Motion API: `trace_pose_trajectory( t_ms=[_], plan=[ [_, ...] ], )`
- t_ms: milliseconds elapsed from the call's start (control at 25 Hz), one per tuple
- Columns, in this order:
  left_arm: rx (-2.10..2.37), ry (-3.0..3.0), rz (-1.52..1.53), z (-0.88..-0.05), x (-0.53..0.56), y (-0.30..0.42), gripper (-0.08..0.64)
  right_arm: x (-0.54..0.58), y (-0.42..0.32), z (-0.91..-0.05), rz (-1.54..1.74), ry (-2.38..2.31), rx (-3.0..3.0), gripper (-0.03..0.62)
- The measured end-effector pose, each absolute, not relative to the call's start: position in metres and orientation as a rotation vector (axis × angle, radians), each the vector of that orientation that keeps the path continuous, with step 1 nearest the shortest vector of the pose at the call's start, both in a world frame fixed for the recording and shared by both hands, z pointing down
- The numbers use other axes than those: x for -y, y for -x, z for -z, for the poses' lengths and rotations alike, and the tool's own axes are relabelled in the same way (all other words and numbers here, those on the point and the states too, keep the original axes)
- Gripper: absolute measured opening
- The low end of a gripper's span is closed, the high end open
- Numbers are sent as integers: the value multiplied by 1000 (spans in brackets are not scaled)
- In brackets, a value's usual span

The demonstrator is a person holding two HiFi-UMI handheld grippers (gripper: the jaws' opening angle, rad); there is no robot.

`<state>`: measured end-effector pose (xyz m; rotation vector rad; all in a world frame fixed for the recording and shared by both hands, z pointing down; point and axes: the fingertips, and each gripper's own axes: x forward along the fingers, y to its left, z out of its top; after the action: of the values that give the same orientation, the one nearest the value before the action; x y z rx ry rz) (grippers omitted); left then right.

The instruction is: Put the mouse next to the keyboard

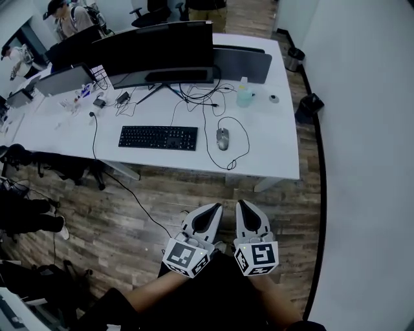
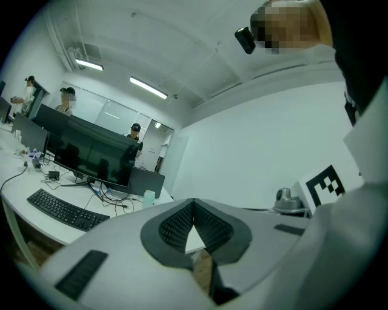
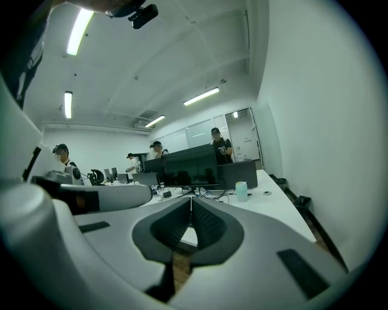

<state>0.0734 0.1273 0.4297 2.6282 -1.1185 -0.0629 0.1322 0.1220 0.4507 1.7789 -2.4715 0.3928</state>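
A grey wired mouse (image 1: pixel 222 138) lies on the white desk (image 1: pixel 272 149), a short way right of the black keyboard (image 1: pixel 158 137). Both grippers hang close to my body over the wooden floor, well short of the desk. My left gripper (image 1: pixel 217 207) is shut with nothing between its tips, and my right gripper (image 1: pixel 241 203) beside it is shut and empty too. In the left gripper view the keyboard (image 2: pixel 63 210) shows at the left, beyond the shut left gripper (image 2: pixel 193 201). The right gripper (image 3: pixel 191 199) points toward the desk's far end.
A wide monitor (image 1: pixel 162 52) stands behind the keyboard amid tangled cables. A pale green bottle (image 1: pixel 244 94) sits at the desk's back right. A black bin (image 1: pixel 309 106) stands by the right wall. People are at the far desks (image 1: pixel 61 16).
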Motion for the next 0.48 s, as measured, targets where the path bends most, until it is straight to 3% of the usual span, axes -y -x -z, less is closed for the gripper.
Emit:
trace_pose_trajectory(
  t_ms=[480],
  plan=[
    [1215,-2651,128,-402,-158,-49,3,-161,-103,-408,-257,-1780,2516,18]
  ],
)
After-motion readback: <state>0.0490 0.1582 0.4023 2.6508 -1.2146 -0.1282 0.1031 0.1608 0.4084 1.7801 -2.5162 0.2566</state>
